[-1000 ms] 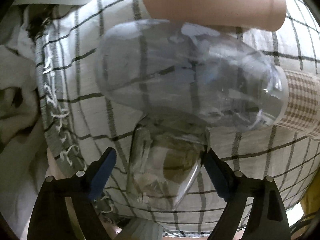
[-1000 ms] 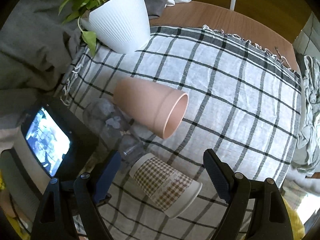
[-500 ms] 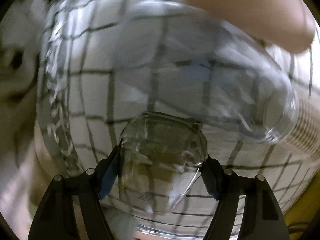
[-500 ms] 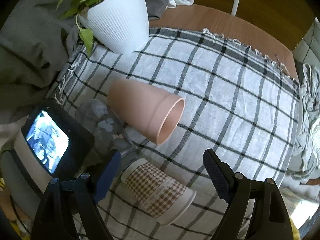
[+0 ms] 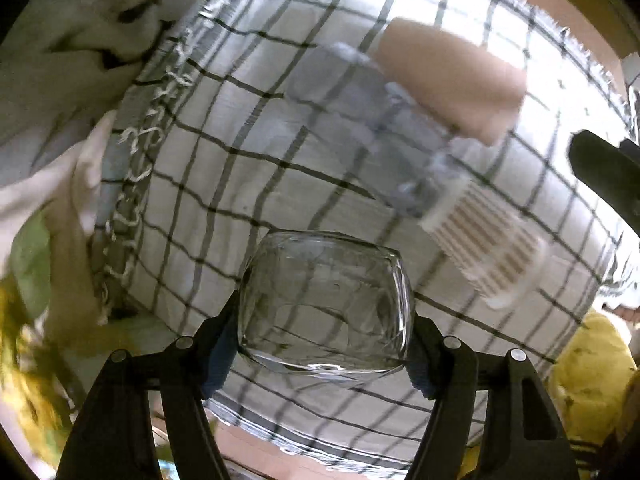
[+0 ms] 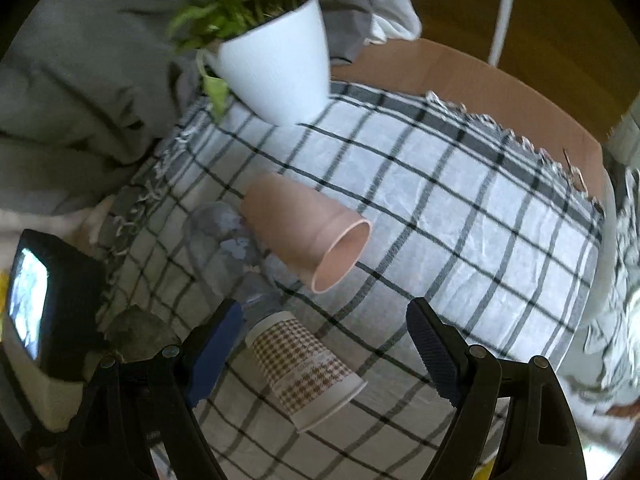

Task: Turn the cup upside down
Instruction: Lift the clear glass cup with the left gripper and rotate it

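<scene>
My left gripper (image 5: 324, 344) is shut on a small clear glass cup (image 5: 324, 304) and holds it above the checked cloth (image 5: 240, 160). A large clear plastic cup (image 5: 360, 120) lies on its side on the cloth, next to a pink cup (image 5: 452, 76) and a houndstooth paper cup (image 5: 484, 248), both also on their sides. In the right wrist view my right gripper (image 6: 324, 340) is open and empty, just above the paper cup (image 6: 308, 368); the pink cup (image 6: 308, 232) and the clear plastic cup (image 6: 224, 244) lie beyond it.
A white plant pot (image 6: 276, 68) stands at the cloth's far left corner. Grey and white fabric (image 6: 72, 100) is heaped to the left. The left gripper's body with its screen (image 6: 36, 300) sits at the lower left. Bare wooden table (image 6: 480, 80) shows beyond the cloth.
My left gripper closed on the small glass cup and lifted it up and back from the cloth. My right gripper drifted slightly; the paper cup now sits lower between its fingers.
</scene>
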### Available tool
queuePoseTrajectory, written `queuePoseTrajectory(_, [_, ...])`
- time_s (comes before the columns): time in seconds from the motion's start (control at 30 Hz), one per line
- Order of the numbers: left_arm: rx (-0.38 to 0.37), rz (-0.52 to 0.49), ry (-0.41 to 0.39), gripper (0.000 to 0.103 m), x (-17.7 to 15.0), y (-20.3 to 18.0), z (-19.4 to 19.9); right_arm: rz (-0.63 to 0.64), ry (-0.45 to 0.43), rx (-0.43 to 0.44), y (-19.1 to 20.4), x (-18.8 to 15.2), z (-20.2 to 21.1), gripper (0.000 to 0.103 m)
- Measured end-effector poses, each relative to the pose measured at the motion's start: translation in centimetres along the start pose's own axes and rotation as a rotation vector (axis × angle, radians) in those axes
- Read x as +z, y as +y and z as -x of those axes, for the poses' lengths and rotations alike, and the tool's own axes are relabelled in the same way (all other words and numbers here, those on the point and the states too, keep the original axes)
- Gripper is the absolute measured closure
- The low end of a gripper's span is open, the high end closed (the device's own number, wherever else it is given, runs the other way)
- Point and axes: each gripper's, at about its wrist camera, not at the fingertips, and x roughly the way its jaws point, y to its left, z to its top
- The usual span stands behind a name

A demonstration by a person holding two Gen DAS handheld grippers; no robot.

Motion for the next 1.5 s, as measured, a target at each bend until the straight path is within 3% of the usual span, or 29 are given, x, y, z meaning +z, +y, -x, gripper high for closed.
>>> queuePoseTrajectory(0.2, [-0.053,0.12,-0.032,0.033,-5.2,-3.7,3.3,0.098,-0.005,0.087,-1.5,-0.2,2.1,0.019])
queuePoseTrajectory(0.5, [-0.218,0.376,-0.131,0.033,-8.5,-10.2,4.5,0.338,0.027,0.157,-5.0,0.2,3.8,0.019])
queuePoseTrajectory(0.63, [-0.308,0.519,-0.141,0.033,-9.3,-12.6,3.3,0.411,0.042,0.135,-7.3,0.4,3.4,0.019])
queuePoseTrajectory(0.93, [-0.468,0.863,-0.06,0.033,-11.8,-14.7,-2.0,0.54,0.11,0.122,-9.4,-1.0,1.6,0.019])
queuePoseTrajectory(1.13, [-0.453,0.968,-0.056,0.034,-12.1,-14.2,-4.1,0.594,0.131,0.101,-9.4,-2.0,0.2,0.019])
queuePoseTrajectory(1.23, [-0.412,0.975,-0.063,0.034,-11.7,-13.7,-4.1,0.598,0.131,0.099,-9.4,-2.1,0.0,0.019])
queuePoseTrajectory(1.5, [-0.398,0.995,-0.042,0.034,-10.7,-12.6,-6.0,0.619,0.104,0.085,-8.7,-2.2,0.0,0.019])
